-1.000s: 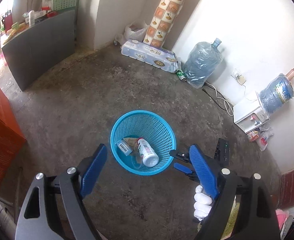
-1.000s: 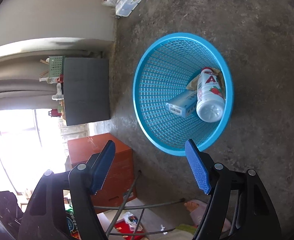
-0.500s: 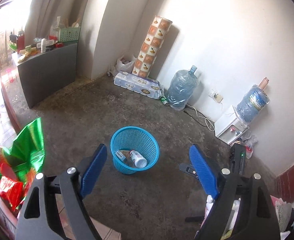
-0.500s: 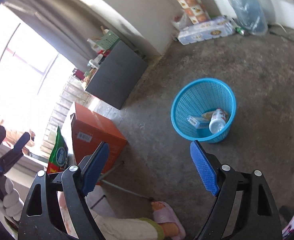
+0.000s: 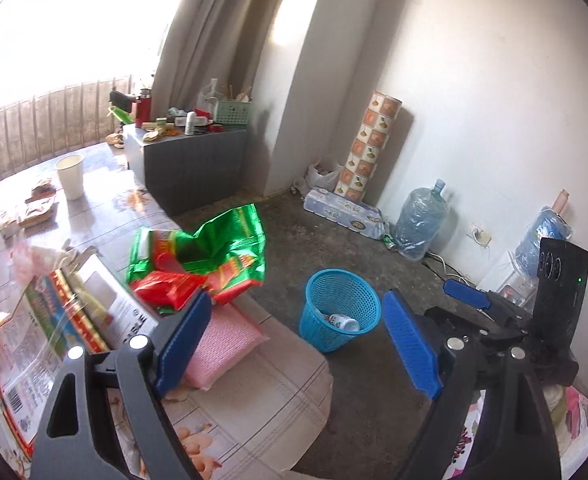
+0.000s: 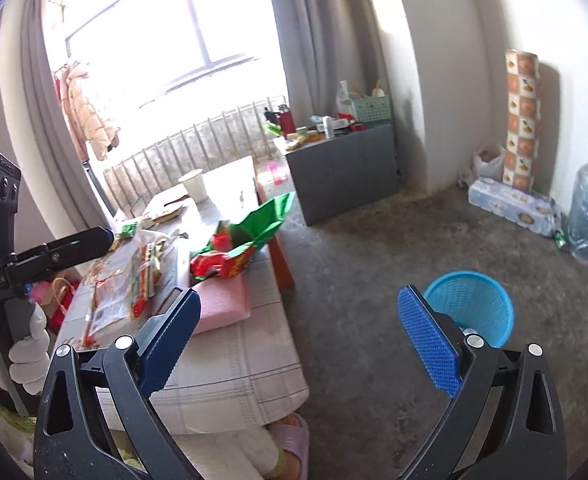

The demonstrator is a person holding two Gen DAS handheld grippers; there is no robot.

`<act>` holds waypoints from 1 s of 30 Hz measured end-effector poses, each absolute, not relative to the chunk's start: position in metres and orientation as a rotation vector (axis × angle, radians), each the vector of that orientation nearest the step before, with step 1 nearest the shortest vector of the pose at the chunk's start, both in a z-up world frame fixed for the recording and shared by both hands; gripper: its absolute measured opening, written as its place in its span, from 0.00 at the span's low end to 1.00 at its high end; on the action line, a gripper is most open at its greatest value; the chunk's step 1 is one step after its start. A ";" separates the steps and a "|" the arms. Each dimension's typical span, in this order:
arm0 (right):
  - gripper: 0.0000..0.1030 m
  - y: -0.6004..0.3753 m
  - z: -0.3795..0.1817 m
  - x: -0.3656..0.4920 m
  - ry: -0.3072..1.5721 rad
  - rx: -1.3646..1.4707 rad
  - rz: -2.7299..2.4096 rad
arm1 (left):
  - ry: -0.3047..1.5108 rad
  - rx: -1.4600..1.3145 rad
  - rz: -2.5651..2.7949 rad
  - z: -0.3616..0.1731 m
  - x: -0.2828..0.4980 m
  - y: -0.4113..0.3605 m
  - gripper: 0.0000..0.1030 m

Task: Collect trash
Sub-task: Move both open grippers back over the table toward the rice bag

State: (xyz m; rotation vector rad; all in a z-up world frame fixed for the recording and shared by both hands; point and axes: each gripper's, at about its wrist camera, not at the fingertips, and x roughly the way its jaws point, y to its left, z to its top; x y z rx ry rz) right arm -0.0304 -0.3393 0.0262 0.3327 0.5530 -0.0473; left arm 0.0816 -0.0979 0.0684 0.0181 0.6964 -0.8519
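Observation:
The blue mesh basket (image 5: 340,308) stands on the concrete floor with a white bottle (image 5: 344,322) inside; in the right wrist view the basket (image 6: 470,304) sits behind the right finger. Crumpled green and red wrappers (image 5: 213,252) (image 6: 249,240) lie on the cloth-covered table (image 5: 261,400), beside a pink pad (image 5: 221,344) and a clear printed packet (image 5: 33,340). My left gripper (image 5: 297,298) is open and empty above the table's corner. My right gripper (image 6: 300,294) is opening, nothing between its jaws, and it hangs to the right of the left one.
A paper cup (image 5: 69,174) and small packets sit further back on the table. A grey cabinet (image 5: 197,164), a toilet roll pack (image 5: 342,212), a rolled mat (image 5: 370,148) and a water jug (image 5: 420,220) line the walls. A slippered foot (image 6: 294,436) shows under the table.
Both grippers rose and drew back from the basket, which now looks small. The table with its wrappers came into view. The right gripper rolled upright and its jaws spread wider.

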 end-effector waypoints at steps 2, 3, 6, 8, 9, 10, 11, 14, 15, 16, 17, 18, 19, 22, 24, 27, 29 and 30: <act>0.92 -0.325 0.022 -0.021 0.576 0.387 0.036 | 0.686 -0.021 -0.810 0.066 0.079 -0.070 0.83; 0.92 -0.315 0.022 -0.015 0.587 0.407 0.072 | 0.685 -0.034 -0.786 0.065 0.079 -0.057 0.83; 0.92 -0.287 0.014 0.005 0.649 0.406 0.136 | 0.684 -0.083 -0.719 0.059 0.086 -0.019 0.83; 0.92 -0.269 0.013 0.015 0.676 0.399 0.170 | 0.685 -0.098 -0.673 0.053 0.089 0.002 0.83; 0.92 -0.265 0.012 0.021 0.684 0.403 0.182 | 0.686 -0.099 -0.647 0.049 0.090 0.011 0.83; 0.92 -0.259 0.013 0.024 0.690 0.412 0.193 | 0.689 -0.095 -0.622 0.044 0.091 0.020 0.83; 0.92 -0.257 0.013 0.029 0.696 0.424 0.199 | 0.693 -0.091 -0.598 0.039 0.092 0.028 0.83; 0.92 -0.252 0.013 0.038 0.713 0.456 0.210 | 0.713 -0.079 -0.530 0.022 0.095 0.054 0.83; 0.92 -0.252 0.013 0.040 0.717 0.464 0.212 | 0.722 -0.080 -0.513 0.015 0.099 0.061 0.83; 0.92 -0.251 0.014 0.043 0.721 0.472 0.208 | 0.734 -0.083 -0.495 0.011 0.100 0.068 0.83; 0.92 -0.251 0.013 0.046 0.721 0.481 0.204 | 0.743 -0.087 -0.479 0.007 0.102 0.075 0.83; 0.92 -0.253 0.013 0.048 0.720 0.491 0.202 | 0.748 -0.093 -0.468 0.003 0.105 0.081 0.83; 0.92 -0.256 0.013 0.051 0.720 0.504 0.197 | 0.751 -0.097 -0.458 0.000 0.107 0.086 0.83; 0.92 -0.265 0.012 0.059 0.717 0.550 0.180 | 0.755 -0.106 -0.441 -0.005 0.114 0.094 0.83; 0.92 -0.270 0.011 0.064 0.716 0.577 0.173 | 0.763 -0.113 -0.438 -0.008 0.120 0.096 0.83; 0.92 -0.278 0.007 0.069 0.713 0.620 0.147 | 0.772 -0.106 -0.444 -0.009 0.127 0.091 0.83; 0.92 -0.286 0.004 0.072 0.710 0.655 0.130 | 0.769 -0.089 -0.449 -0.008 0.130 0.086 0.83; 0.92 -0.290 0.003 0.074 0.707 0.672 0.122 | 0.769 -0.081 -0.450 -0.008 0.131 0.083 0.83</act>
